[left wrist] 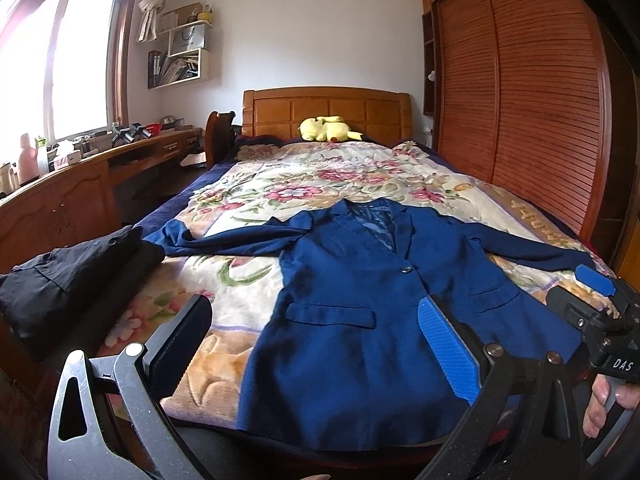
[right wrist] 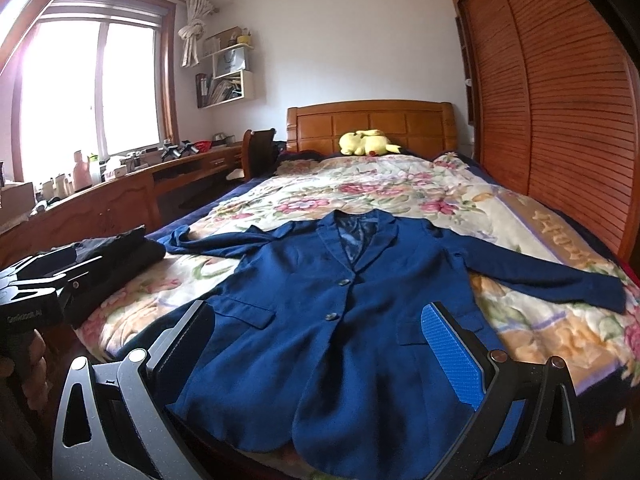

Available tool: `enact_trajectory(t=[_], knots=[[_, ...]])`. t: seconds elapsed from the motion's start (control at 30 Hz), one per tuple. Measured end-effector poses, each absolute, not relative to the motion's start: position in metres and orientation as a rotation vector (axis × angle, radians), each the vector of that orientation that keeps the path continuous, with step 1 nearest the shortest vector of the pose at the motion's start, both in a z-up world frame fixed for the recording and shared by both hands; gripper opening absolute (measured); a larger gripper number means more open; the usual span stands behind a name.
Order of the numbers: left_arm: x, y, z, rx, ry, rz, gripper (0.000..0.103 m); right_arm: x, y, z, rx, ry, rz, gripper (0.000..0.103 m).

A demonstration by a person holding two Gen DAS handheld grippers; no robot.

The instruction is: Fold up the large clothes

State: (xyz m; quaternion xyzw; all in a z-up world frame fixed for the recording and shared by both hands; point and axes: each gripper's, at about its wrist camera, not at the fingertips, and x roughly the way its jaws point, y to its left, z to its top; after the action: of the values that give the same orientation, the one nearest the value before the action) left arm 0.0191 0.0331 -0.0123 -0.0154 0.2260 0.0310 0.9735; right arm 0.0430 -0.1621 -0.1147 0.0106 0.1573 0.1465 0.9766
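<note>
Blue blazer (left wrist: 352,312) spread face-up on the floral blanket (left wrist: 304,184), collar toward 12 o'clock, both sleeves out; left gripper (left wrist: 316,344) and right gripper (right wrist: 320,344), jaws apart, should pinch each sleeve near its cuff and fold inward.
</note>
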Motion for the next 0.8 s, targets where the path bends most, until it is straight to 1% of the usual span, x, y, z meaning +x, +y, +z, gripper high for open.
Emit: enact_trajectory(t=[0.5, 0.8], knots=[[0.06, 0.077, -0.04, -0.01, 0.482, 0.147, 0.103, 0.086, -0.145, -0.124, -0.022, 0.319, 0.353, 0.103], [0.101, 0.108, -0.068, 0.01, 0.532, 0.192, 0.103, 0.135, -0.132, -0.142, -0.06, 0.365, 0.375, 0.103]])
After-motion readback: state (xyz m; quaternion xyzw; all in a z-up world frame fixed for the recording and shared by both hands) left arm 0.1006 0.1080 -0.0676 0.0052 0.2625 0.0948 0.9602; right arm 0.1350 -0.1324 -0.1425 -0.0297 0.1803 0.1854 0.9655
